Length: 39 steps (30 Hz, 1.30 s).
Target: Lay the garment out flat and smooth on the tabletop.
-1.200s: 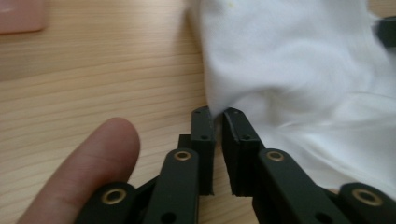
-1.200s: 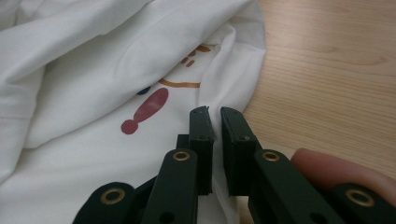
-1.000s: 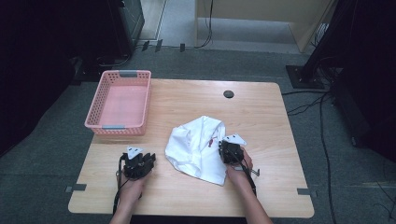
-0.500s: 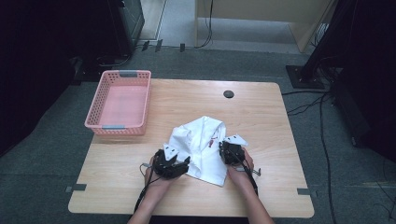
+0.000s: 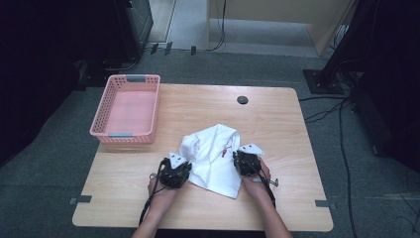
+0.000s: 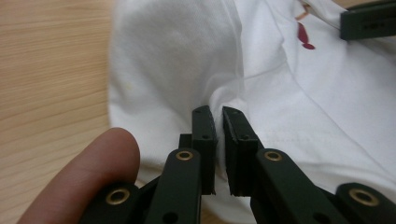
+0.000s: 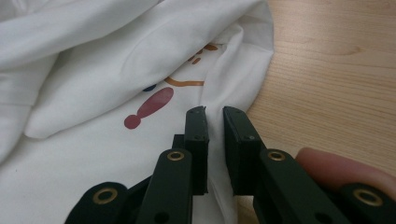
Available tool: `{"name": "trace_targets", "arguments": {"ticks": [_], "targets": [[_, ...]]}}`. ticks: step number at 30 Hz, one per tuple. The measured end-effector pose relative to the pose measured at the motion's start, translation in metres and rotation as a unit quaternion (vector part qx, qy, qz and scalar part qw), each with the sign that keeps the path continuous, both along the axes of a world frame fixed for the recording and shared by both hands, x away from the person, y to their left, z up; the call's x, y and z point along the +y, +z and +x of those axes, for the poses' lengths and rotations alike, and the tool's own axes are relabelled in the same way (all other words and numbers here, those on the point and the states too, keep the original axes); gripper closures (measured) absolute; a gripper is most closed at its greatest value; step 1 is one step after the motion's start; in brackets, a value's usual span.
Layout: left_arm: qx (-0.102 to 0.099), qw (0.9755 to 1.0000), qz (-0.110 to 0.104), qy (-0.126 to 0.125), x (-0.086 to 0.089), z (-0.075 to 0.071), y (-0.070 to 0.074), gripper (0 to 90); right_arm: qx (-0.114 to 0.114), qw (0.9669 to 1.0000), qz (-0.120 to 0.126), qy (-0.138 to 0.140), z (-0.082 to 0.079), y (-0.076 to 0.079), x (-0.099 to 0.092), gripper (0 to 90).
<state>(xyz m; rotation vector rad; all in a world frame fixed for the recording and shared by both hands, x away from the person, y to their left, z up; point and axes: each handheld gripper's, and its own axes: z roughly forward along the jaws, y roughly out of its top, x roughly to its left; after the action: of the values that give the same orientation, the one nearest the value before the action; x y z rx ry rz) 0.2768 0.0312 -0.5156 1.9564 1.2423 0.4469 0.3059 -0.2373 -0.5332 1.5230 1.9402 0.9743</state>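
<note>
Wooden table (image 5: 277,124), pink basket (image 5: 126,111), white shirt (image 5: 213,153) with unreadable red print, left gripper (image 6: 218,122) just closed, right gripper (image 7: 215,119) pinching cloth folds.

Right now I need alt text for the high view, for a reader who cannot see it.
A person's two grippers pinch a crumpled white shirt on a wooden table, the left gripper at its left edge and the right gripper at its right edge. A pink basket sits at the table's far left.
</note>
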Motion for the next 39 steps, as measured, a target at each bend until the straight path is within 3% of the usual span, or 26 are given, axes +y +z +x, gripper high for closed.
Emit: {"name": "trace_targets", "arguments": {"ticks": [7, 15, 20, 21, 22, 23, 26, 28, 29, 30, 31, 34, 36, 37, 38, 39], "targets": [[0.017, 0.9987, -0.038, 0.030, 0.050, -0.002, -0.002, 84.7, 0.007, 0.9996, 0.024, 0.016, 0.000, 0.000, -0.014, 85.1], [0.027, 0.9956, -0.071, 0.055, 0.089, -0.002, -0.004, 84.8, 0.008, 0.9996, 0.024, 0.013, 0.000, 0.000, -0.022, 85.9], [0.028, 0.9932, -0.099, 0.054, 0.098, -0.002, -0.001, 84.3, 0.008, 0.9995, 0.026, 0.016, 0.000, 0.000, -0.027, 84.3], [0.026, 0.9930, -0.105, 0.049, 0.099, -0.003, 0.000, 84.0, 0.009, 0.9996, 0.024, 0.015, -0.001, 0.000, -0.027, 79.8], [0.023, 0.9931, -0.106, 0.043, 0.098, -0.003, 0.002, 84.2, 0.008, 0.9998, 0.013, 0.015, -0.003, 0.001, -0.026, 68.8], [0.017, 0.9935, -0.106, 0.037, 0.097, -0.005, 0.005, 84.2, 0.008, 0.9998, 0.013, 0.015, -0.003, 0.001, -0.026, 68.8], [0.008, 0.9944, -0.103, 0.024, 0.092, -0.006, 0.011, 85.4, -0.009, 0.9996, 0.023, 0.014, -0.010, 0.008, -0.025, 60.6], [0.002, 0.9942, -0.105, 0.020, 0.089, -0.005, 0.015, 85.8, -0.028, 0.9990, 0.030, 0.018, -0.015, 0.017, -0.021, 59.9], [0.002, 0.9936, -0.111, 0.019, 0.087, -0.005, 0.016, 85.8, -0.041, 0.9981, 0.035, 0.030, -0.019, 0.022, -0.016, 59.6], [0.002, 0.9933, -0.114, 0.019, 0.087, -0.004, 0.017, 85.8, -0.053, 0.9961, 0.038, 0.060, -0.024, 0.030, -0.004, 59.1], [0.003, 0.9930, -0.116, 0.020, 0.086, -0.004, 0.017, 85.8, -0.053, 0.9961, 0.038, 0.060, -0.024, 0.030, -0.004, 59.1], [0.010, 0.9927, -0.118, 0.020, 0.085, -0.002, 0.015, 85.8, -0.061, 0.9895, 0.036, 0.127, -0.034, 0.040, 0.027, 58.0], [0.015, 0.9917, -0.125, 0.024, 0.084, -0.001, 0.012, 85.7, -0.057, 0.9830, 0.038, 0.170, -0.040, 0.042, 0.050, 57.4], [0.019, 0.9909, -0.130, 0.025, 0.085, -0.001, 0.010, 85.8, -0.047, 0.9735, 0.049, 0.219, -0.045, 0.041, 0.073, 56.5], [0.019, 0.9909, -0.130, 0.025, 0.085, -0.001, 0.010, 85.7, -0.047, 0.9735, 0.049, 0.219, -0.045, 0.041, 0.073, 56.5], [0.022, 0.9906, -0.133, 0.026, 0.085, 0.000, 0.009, 85.7, -0.038, 0.9680, 0.055, 0.242, -0.048, 0.038, 0.083, 55.8]]}}
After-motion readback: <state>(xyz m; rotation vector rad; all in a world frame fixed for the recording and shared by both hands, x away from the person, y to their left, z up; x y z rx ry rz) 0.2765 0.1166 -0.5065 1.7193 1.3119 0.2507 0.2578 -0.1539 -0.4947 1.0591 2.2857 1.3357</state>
